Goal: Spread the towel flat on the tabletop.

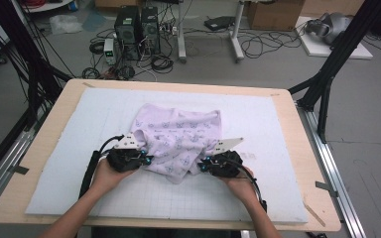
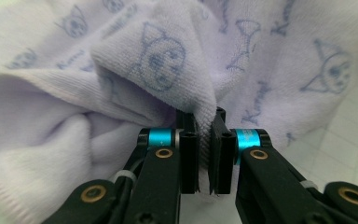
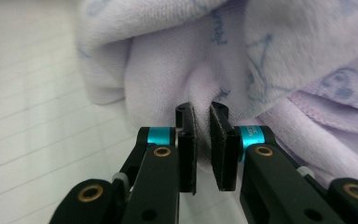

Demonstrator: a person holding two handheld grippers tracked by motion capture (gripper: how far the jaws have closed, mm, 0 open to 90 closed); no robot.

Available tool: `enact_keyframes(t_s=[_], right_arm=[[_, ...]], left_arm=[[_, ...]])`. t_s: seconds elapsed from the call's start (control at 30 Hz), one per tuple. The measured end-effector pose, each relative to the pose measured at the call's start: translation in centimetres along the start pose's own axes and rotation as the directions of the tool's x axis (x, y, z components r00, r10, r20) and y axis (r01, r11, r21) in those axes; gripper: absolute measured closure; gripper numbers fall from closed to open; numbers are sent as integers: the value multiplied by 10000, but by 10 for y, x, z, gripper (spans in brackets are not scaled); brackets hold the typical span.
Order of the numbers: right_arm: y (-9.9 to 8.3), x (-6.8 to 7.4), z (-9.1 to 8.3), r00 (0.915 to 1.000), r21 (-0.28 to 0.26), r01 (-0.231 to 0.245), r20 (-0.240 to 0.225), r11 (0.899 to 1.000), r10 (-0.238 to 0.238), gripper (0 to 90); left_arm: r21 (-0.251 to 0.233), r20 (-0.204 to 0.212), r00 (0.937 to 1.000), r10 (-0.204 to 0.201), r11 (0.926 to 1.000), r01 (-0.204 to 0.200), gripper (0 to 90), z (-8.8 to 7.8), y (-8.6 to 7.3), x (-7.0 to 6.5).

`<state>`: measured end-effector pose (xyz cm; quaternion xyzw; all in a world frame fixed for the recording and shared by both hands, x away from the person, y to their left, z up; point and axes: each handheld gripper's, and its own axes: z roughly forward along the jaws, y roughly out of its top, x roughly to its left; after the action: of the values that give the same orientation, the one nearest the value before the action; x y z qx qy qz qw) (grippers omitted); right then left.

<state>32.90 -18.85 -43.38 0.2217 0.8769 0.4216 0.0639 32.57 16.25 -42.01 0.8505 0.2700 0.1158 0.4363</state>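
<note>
A crumpled pale lilac towel (image 1: 178, 139) with a blue cartoon print lies on the white gridded mat (image 1: 278, 129). My left gripper (image 1: 144, 157) bites into its left side and my right gripper (image 1: 204, 163) into its right side, each held by a hand. In the left gripper view the jaws (image 2: 204, 122) stand almost together with a fold of the towel (image 2: 121, 70) pinched between the pads. In the right gripper view the jaws (image 3: 202, 114) are likewise nipped on a bunched fold of the towel (image 3: 177, 60). The cloth hides the tips of the pads.
The mat rests on a wooden table (image 1: 44, 148) whose bare border runs all round. Bare mat (image 3: 28, 93) lies on each side of the towel and in front of it. Black frame posts (image 1: 327, 74) stand at the table's far corners. Computers (image 1: 136, 29) and cables sit on the floor behind.
</note>
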Motion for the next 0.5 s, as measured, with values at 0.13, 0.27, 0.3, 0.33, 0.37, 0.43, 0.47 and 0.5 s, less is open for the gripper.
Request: enact_keyframes(t_s=[0.13, 0.27, 0.3, 0.33, 0.37, 0.43, 0.47, 0.5], right_arm=[[2, 6, -19, 9996, -387, 195, -175, 9991, -202, 830], [7, 19, -42, 9980, -695, 502, -338, 9963, -527, 830], [8, 22, -48, 9971, -841, 630, -382, 9945, -664, 830], [9, 26, -54, 9964, -914, 674, -443, 9935, -716, 830], [9, 30, -60, 9955, -991, 745, -504, 9923, -797, 830], [9, 35, -66, 9944, -1002, 807, -607, 9917, -870, 830], [6, 45, -78, 9914, -1013, 930, -824, 9905, -1015, 831], [5, 51, -83, 9892, -992, 984, -986, 9902, -1082, 831]], left_arm=[[-115, -181, 9998, 85, 9999, -87, 846, -17, 1, -1], [-389, -396, 9991, 180, 9991, -196, 846, -44, 2, -7], [-430, -401, 9989, 225, 9988, -242, 847, -51, 2, -10], [-474, -464, 9981, 400, 9980, -422, 847, -64, 2, -15], [-474, -464, 9981, 400, 9980, -422, 847, -64, 2, -15], [-521, -522, 9973, 526, 9971, -553, 846, -76, 2, -22], [-488, -508, 9964, 672, 9964, -697, 847, -88, 0, -28], [-488, -508, 9964, 672, 9964, -697, 847, -88, 0, -28]])
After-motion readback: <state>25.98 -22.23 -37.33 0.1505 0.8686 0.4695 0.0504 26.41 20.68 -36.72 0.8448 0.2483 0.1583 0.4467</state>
